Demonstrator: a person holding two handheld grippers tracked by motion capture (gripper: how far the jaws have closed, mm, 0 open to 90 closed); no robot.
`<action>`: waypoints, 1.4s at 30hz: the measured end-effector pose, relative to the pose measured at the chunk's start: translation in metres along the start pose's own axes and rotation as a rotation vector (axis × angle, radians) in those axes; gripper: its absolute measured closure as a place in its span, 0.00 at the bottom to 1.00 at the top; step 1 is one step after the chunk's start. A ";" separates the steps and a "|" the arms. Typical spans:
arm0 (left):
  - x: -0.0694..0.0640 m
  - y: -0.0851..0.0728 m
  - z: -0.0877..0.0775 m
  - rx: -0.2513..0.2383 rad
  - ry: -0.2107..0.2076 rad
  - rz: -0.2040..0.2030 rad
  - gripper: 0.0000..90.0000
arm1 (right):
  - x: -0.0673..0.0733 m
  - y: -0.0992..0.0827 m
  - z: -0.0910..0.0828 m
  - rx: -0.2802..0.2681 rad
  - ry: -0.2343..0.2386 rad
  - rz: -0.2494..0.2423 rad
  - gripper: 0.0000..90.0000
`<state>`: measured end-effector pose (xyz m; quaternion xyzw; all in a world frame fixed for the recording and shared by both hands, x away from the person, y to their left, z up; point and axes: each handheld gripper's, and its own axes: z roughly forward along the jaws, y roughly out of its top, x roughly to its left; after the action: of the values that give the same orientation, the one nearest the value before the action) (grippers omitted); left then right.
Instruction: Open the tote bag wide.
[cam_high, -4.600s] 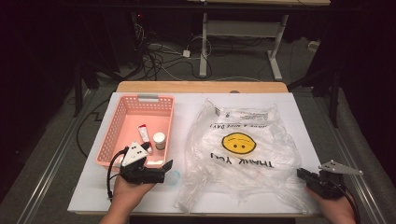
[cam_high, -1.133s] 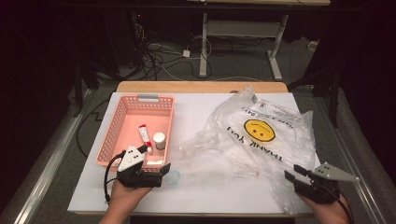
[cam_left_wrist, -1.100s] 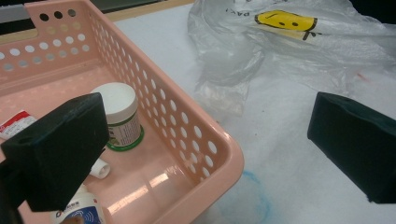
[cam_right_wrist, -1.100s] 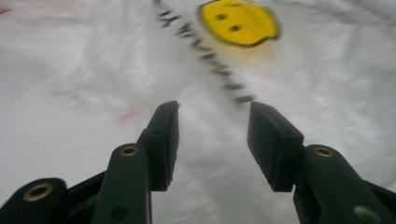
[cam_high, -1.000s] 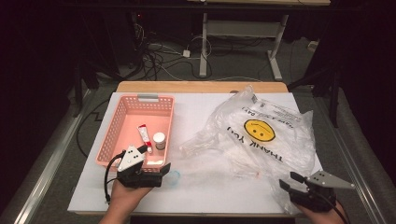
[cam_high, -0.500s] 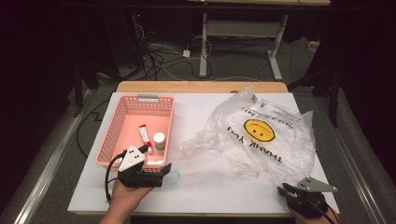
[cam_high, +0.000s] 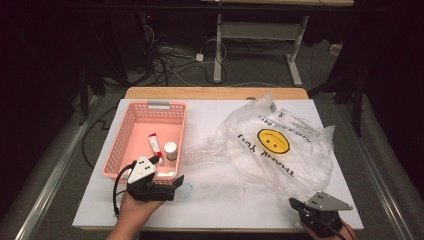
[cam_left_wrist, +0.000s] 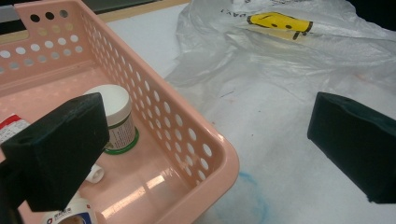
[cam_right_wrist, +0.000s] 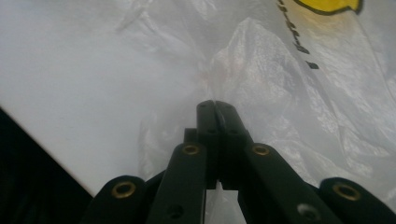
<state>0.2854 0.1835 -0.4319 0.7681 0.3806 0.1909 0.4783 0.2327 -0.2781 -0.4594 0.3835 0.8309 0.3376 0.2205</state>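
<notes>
Counting what I've got on my table (cam_high: 215, 125) right now: one pink basket (cam_high: 127, 135), one clear plastic bag (cam_high: 280, 150) with a smiley face, one white jar (cam_high: 170, 150), one tube (cam_high: 154, 144), plus my two grippers, left (cam_high: 172, 186) and right (cam_high: 295, 204).

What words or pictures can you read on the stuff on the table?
"THANK YOU" under a yellow smiley face, upside down from the high view: on the plastic bag.
Small black print near the bag's far edge: too small to read.
Label on the white jar in the pink basket: too blurred to read.
Red and white tube: print too small to read.
</notes>
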 end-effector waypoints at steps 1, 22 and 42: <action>0.000 0.000 0.000 -0.001 -0.001 -0.001 0.00 | 0.004 0.002 0.002 -0.004 0.009 -0.010 1.00; 0.001 0.001 0.000 -0.002 -0.008 -0.012 0.00 | 0.022 0.023 -0.005 -0.150 0.147 0.002 0.63; -0.001 0.004 -0.002 0.002 -0.008 -0.007 0.00 | -0.024 0.078 0.042 -0.196 0.111 0.024 0.00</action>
<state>0.2845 0.1829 -0.4273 0.7679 0.3814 0.1856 0.4800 0.3116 -0.2432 -0.4283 0.3508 0.8000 0.4408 0.2064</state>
